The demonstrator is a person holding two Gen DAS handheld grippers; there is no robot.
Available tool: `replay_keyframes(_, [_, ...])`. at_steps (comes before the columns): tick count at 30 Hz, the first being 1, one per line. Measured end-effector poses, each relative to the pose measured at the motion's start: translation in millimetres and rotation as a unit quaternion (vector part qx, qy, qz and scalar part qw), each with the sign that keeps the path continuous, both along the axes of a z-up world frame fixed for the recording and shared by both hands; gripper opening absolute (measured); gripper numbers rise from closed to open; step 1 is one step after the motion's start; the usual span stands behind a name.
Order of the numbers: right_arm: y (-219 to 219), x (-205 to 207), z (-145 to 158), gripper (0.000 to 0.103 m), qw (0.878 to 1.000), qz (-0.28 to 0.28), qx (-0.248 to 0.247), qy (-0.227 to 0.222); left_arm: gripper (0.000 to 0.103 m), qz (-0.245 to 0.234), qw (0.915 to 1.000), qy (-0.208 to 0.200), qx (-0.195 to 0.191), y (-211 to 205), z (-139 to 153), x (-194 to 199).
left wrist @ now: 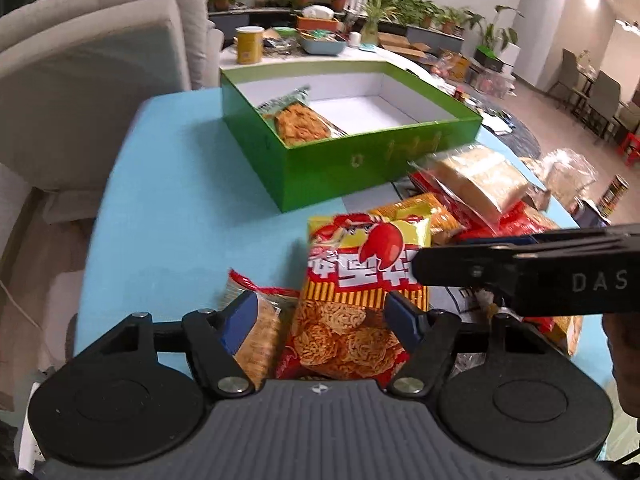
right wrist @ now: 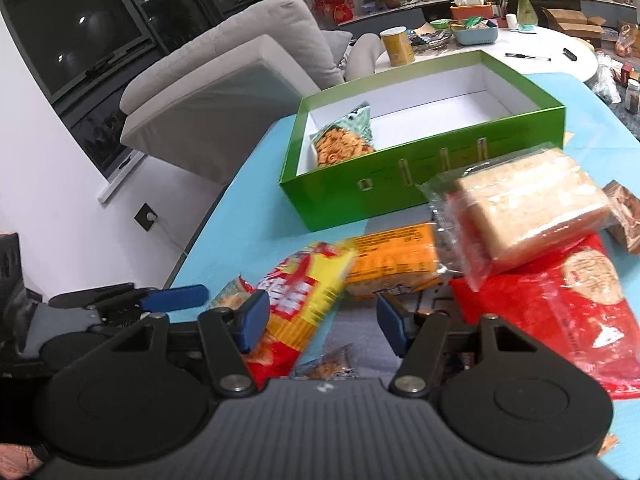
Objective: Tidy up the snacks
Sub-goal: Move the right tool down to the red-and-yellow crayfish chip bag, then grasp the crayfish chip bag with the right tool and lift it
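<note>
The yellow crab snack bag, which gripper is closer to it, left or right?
Left. The left gripper straddles the crab snack bag, open around its lower half. The right gripper sits open just beside the bag, only its left pad near it.

I am seeing the right gripper's black body [left wrist: 532, 276] covering part of the lettering on the yellow-and-red crab-print snack bag [left wrist: 360, 292]. In the right wrist view that bag [right wrist: 304, 300] is smearing with motion blur. The red plastic packet [right wrist: 560, 320] is lying half hidden under the clear-wrapped pale cracker block [right wrist: 532, 208].
</note>
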State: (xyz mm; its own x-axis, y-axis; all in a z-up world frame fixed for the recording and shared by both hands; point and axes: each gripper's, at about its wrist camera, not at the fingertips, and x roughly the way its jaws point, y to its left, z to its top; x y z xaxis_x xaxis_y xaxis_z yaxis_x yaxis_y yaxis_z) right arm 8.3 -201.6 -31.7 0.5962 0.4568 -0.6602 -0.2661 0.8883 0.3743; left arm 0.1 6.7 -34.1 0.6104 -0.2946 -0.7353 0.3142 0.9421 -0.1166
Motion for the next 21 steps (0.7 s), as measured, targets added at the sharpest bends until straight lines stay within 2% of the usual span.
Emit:
replay_keyframes(13, [9, 13, -16, 0.084, 0.999, -0.007, -0.006, 0.048, 0.068, -0.048, 0.9986, 0.014, -0.014, -13, -10, 6])
replay_keyframes(17, [14, 16, -21, 0.084, 0.998, 0.002, 0.0, 0.059, 0.077, -0.055, 0.9982, 0.019, -0.01, -16, -13, 9])
replay_keyframes(21, [18, 17, -22, 0.084, 0.998, 0.011, 0.008, 0.063, 0.077, -0.06, 0.9981, 0.015, 0.001, -21, -14, 9])
